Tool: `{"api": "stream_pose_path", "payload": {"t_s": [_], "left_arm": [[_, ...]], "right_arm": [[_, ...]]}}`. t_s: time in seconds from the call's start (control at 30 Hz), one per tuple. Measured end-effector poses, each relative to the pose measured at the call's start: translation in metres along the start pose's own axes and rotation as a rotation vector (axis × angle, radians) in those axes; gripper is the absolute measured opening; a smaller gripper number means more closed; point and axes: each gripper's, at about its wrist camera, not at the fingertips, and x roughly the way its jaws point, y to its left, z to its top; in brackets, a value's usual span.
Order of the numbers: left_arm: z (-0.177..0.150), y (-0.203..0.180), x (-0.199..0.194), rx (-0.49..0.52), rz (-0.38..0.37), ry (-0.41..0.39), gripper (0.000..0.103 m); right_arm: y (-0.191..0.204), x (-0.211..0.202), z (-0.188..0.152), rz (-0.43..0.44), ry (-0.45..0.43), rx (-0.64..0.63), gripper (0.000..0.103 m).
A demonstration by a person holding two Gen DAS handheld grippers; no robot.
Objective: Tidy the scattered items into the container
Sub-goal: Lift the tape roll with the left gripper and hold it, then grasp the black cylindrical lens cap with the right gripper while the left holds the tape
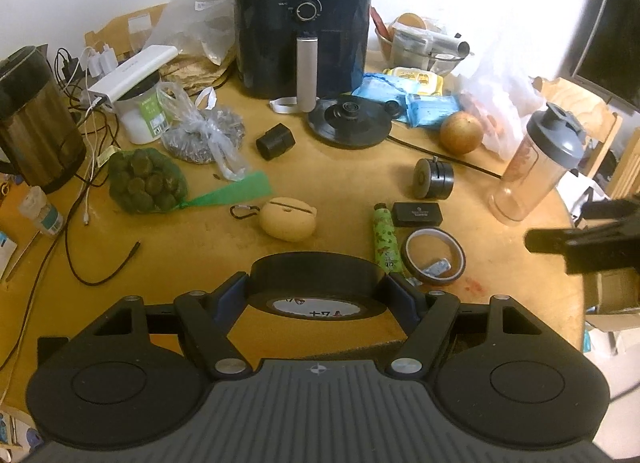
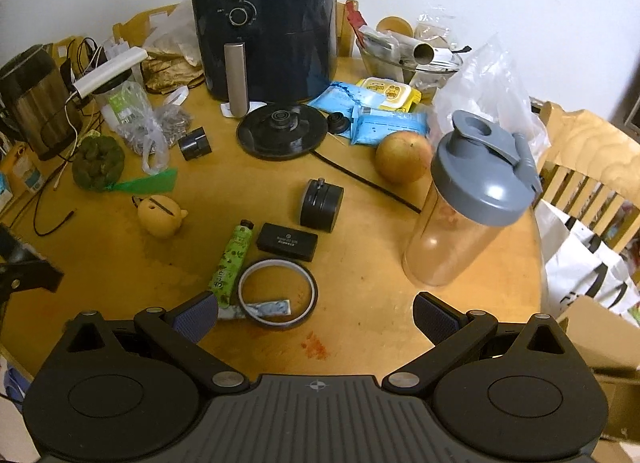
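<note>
My left gripper (image 1: 318,291) is shut on a black tape roll (image 1: 318,283), held above the near edge of the wooden table (image 1: 200,247). My right gripper (image 2: 316,317) is open and empty above the table's near edge; it shows at the right of the left wrist view (image 1: 560,241). Just ahead of it lie a thin brown tape ring (image 2: 277,293), a green tube (image 2: 231,263), a small black box (image 2: 287,241), a black caster wheel (image 2: 321,205) and a tan earbud case (image 2: 160,214). A cardboard box (image 2: 600,339) stands off the table at the right.
A clear shaker bottle (image 2: 472,199) with a grey lid stands at the right. An orange fruit (image 2: 404,157), a kettle base (image 2: 282,131), a black air fryer (image 2: 264,19), wipe packs (image 2: 384,119), a net of green items (image 2: 97,163), a kettle (image 2: 34,99) and cables crowd the back.
</note>
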Motion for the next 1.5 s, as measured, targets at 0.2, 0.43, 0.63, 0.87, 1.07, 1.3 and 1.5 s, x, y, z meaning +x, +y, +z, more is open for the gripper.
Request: {"api": "stream_pose_path", "payload": {"t_s": [0.2, 0.43, 0.63, 0.87, 1.07, 1.3, 1.5], "left_arm": [[-0.008, 0.001, 0.000, -0.008, 0.001, 0.023, 0.073], [-0.013, 0.006, 0.001, -0.025, 0.009, 0.041, 0.073], [-0.015, 0.009, 0.002, -0.039, 0.014, 0.051, 0.073], [-0.016, 0.019, 0.003, -0.070, 0.037, 0.062, 0.073], [-0.018, 0.025, 0.003, -0.095, 0.051, 0.070, 0.073], [-0.020, 0.030, 0.000, -0.116, 0.062, 0.067, 0.073], [-0.023, 0.040, -0.003, -0.148, 0.083, 0.067, 0.073]], "right_arm": [[0.000, 0.019, 0.008, 0.031, 0.000, -0.013, 0.103], [-0.001, 0.045, 0.023, 0.115, -0.031, 0.028, 0.103], [0.001, 0.073, 0.039, 0.097, -0.035, 0.051, 0.103], [0.001, 0.111, 0.051, 0.038, -0.038, 0.070, 0.103], [-0.002, 0.141, 0.054, -0.022, -0.062, 0.084, 0.097], [-0.007, 0.178, 0.059, -0.063, -0.027, 0.110, 0.087], [-0.006, 0.197, 0.063, -0.061, -0.008, 0.104, 0.074]]}}
